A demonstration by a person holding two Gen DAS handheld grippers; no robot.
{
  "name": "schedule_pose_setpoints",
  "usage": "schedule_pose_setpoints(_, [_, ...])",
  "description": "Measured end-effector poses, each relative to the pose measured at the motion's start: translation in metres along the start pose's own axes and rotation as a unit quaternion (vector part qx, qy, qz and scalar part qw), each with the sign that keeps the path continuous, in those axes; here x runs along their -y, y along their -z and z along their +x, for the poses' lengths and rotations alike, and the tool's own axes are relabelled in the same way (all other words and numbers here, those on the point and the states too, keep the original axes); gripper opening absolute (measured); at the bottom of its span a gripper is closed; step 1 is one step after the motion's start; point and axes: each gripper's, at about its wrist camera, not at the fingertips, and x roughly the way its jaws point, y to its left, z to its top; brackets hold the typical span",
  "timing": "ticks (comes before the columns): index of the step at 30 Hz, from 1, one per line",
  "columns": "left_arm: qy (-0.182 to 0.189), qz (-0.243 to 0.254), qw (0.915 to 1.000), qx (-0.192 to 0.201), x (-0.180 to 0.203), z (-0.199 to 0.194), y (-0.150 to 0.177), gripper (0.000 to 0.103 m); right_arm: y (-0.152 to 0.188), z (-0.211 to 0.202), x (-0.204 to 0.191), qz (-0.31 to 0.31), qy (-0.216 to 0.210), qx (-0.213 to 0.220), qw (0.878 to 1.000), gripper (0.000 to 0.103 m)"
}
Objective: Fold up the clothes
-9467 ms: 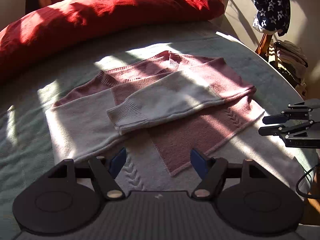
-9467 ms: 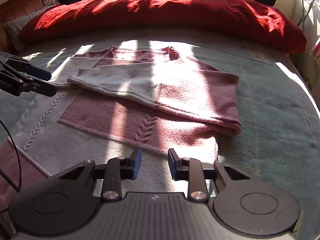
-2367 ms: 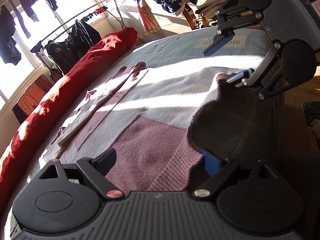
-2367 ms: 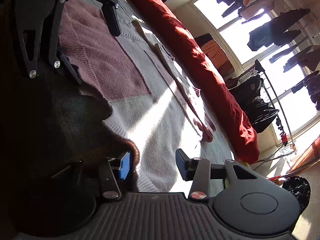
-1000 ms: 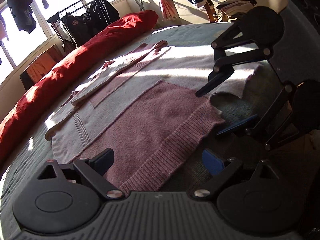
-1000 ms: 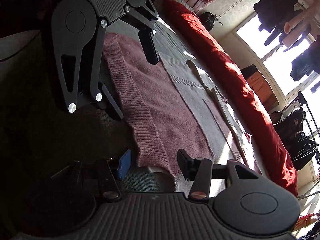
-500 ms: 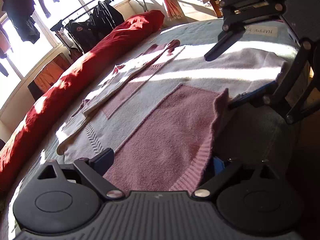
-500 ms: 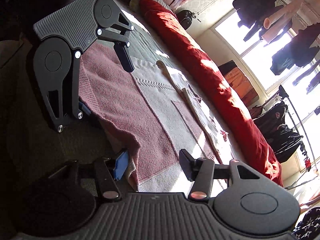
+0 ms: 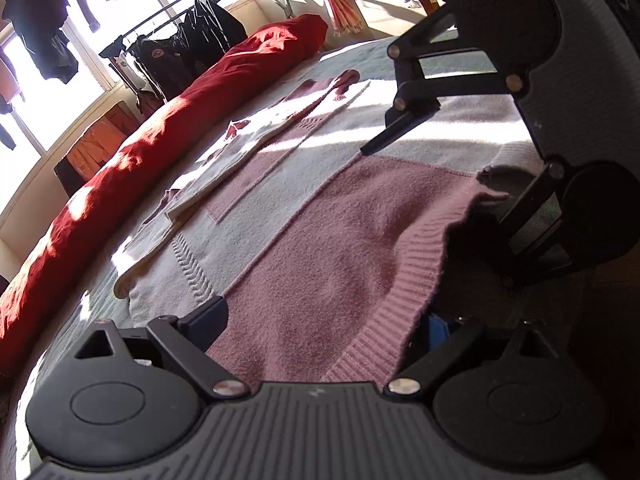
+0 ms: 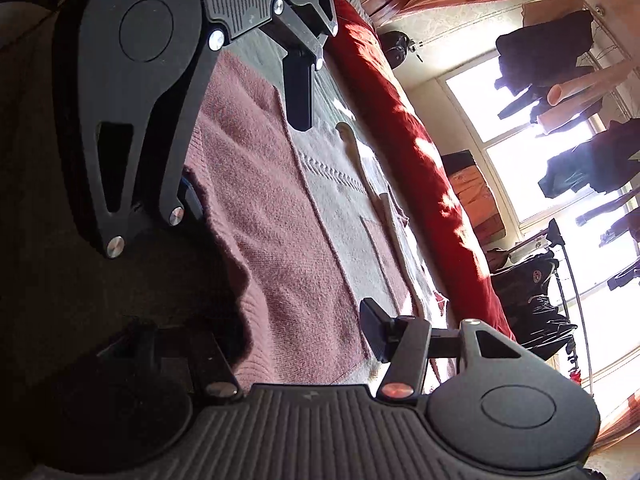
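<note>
Because the knitted sweater (image 9: 328, 240) spread on the bed (image 9: 360, 56) is soft, fuzzy and limp, it will sag unless taken by its thicker ribbed hem (image 9: 404, 292), which runs between the fingers of both the left claw (image 9: 324, 320) and right claw (image 10: 304, 332), each apart and not pinching.

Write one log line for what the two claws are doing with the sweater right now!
left claw: open, straddling hem | right claw: open, straddling hem | sweater: flat on bed, sleeves folded in
</note>
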Motion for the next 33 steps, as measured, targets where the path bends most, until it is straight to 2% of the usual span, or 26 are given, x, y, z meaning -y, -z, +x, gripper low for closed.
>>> schedule_pose_setpoints(2, [-0.011, 0.01, 0.9999, 0.004, 0.001, -0.003, 0.006, 0.095, 0.0, -0.001, 0.001, 0.004, 0.009, 0.002, 1.0, 0.061])
schedule_pose_setpoints(5, [-0.056, 0.056, 0.9968, 0.017, 0.007, -0.007, 0.013, 0.095, 0.0, -0.004, 0.004, 0.013, 0.018, 0.002, 1.0, 0.062])
schedule_pose_setpoints(9, [-0.121, 0.135, 0.9831, 0.026, 0.017, -0.008, 0.019, 0.095, -0.001, -0.008, 0.009, 0.026, 0.028, 0.001, 0.999, 0.062])
schedule_pose_setpoints(12, [-0.143, 0.178, 0.9735, 0.017, 0.022, -0.003, 0.022, 0.095, -0.002, -0.01, 0.011, 0.033, 0.025, -0.001, 0.999, 0.062])
schedule_pose_setpoints(18, [-0.154, 0.245, 0.9571, 0.022, 0.03, -0.001, 0.029, 0.095, 0.001, -0.009, 0.009, 0.038, 0.016, -0.008, 0.999, 0.062])
schedule_pose_setpoints(26, [-0.161, 0.244, 0.9562, 0.004, 0.02, 0.005, 0.036, 0.095, 0.032, -0.022, 0.005, 0.044, 0.016, -0.052, 0.998, 0.063])
schedule_pose_setpoints(29, [-0.166, 0.255, 0.9525, 0.003, 0.025, 0.006, 0.037, 0.094, 0.046, -0.036, 0.002, 0.046, 0.016, -0.067, 0.997, 0.064])
schedule_pose_setpoints(33, [-0.168, 0.258, 0.9516, 0.002, 0.028, 0.006, 0.036, 0.093, 0.061, -0.06, -0.001, 0.047, 0.009, -0.076, 0.996, 0.064])
